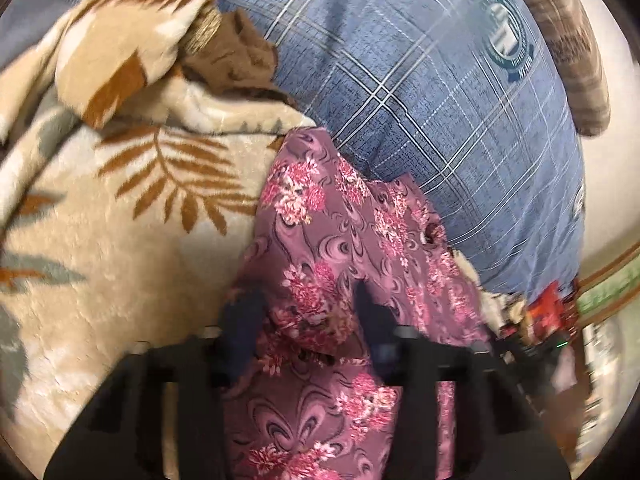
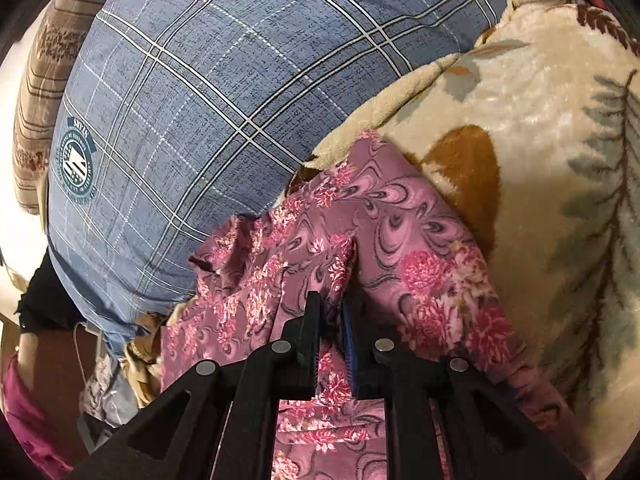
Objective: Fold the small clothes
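Note:
A small mauve garment with pink flowers lies over a cream leaf-print blanket and against a blue plaid pillow. My left gripper has its fingers wide apart on either side of a bunched fold of the garment; the view is blurred. In the right wrist view the same garment spreads ahead of my right gripper, whose fingers are nearly together and pinch a fold of it. The blanket is at the right and the pillow at the upper left.
A brown checked pillow lies beyond the blue one and shows at the left in the right wrist view. A brown cloth sits on the blanket. Loose clothes are piled at the lower left.

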